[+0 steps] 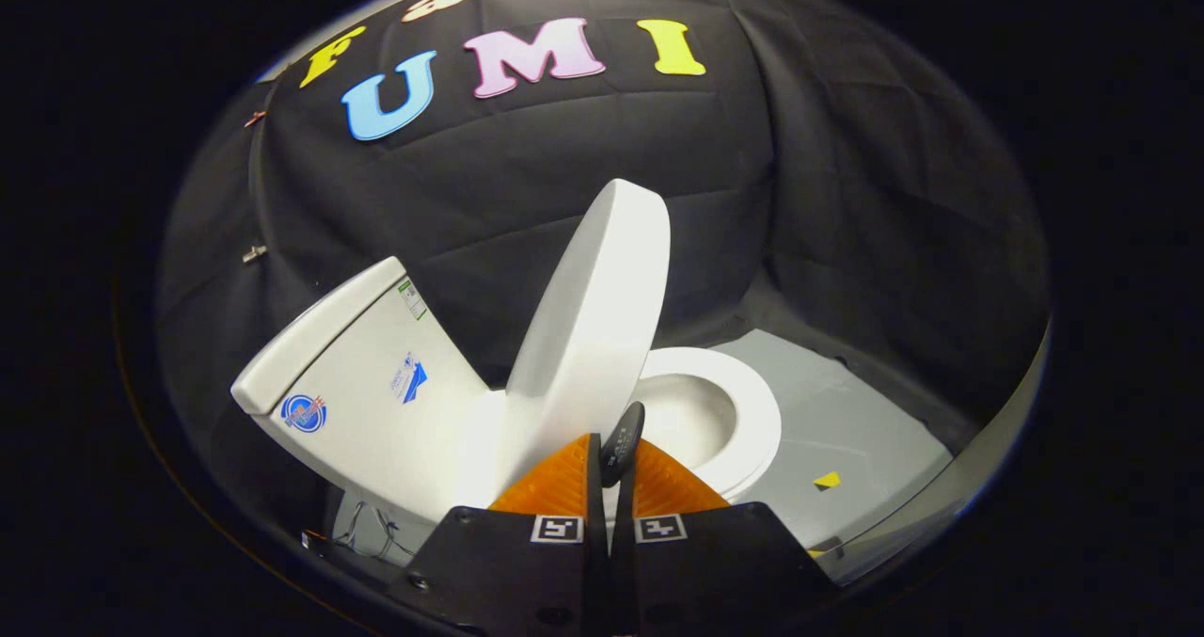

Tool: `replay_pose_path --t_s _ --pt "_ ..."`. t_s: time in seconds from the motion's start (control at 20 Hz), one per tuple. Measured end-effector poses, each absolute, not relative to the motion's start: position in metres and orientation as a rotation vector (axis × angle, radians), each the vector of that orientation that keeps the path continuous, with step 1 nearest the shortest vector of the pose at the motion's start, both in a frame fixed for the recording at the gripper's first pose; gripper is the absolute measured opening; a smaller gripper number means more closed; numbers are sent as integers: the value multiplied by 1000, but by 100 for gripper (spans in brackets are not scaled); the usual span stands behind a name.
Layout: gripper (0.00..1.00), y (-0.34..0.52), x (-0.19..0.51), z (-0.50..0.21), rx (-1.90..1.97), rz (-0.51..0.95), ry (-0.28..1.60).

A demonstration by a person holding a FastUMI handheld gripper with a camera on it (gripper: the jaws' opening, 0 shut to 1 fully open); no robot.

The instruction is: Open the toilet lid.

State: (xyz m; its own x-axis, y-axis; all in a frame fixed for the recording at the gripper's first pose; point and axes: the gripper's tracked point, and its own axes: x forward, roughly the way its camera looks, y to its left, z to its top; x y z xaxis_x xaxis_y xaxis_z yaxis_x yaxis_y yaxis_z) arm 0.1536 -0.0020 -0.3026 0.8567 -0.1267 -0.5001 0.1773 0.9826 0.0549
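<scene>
Fingers (609, 468): gripper view; yours are pressed nearly together, and you pinch a small dark tab between them at the near edge of the toilet lid (591, 322).
Lid: raised steeply, just ahead of the fingers, tilting left toward the tank (362, 374).
Seat (743, 411): down on the bowl, right of the lid.
Technique: hold your pinch firm; swing the lid on its hinge arc toward the tank, and release only once it rests there.

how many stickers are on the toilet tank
3: a round sticker low near the tank lid's end, a blue one mid-side, a small label up by the lid. Others may be hidden.
</scene>
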Motion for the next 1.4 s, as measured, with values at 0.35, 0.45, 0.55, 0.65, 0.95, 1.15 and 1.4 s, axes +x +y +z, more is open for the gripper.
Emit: replay_pose_path --t_s 0.35,0.45,0.55,0.65,0.95,1.15,1.4 --pt "5 89 162 -268 -95 -58 435" --pt "5 114 166 -263 -140 -21 418" --pt "5 134 169 -261 -184 9 404" --pt "5 150 170 -262 -198 30 397" --pt "5 189 168 -269 -220 103 386" --pt "5 209 157 -269 -238 144 398" --pt "5 218 159 -268 -216 151 407"
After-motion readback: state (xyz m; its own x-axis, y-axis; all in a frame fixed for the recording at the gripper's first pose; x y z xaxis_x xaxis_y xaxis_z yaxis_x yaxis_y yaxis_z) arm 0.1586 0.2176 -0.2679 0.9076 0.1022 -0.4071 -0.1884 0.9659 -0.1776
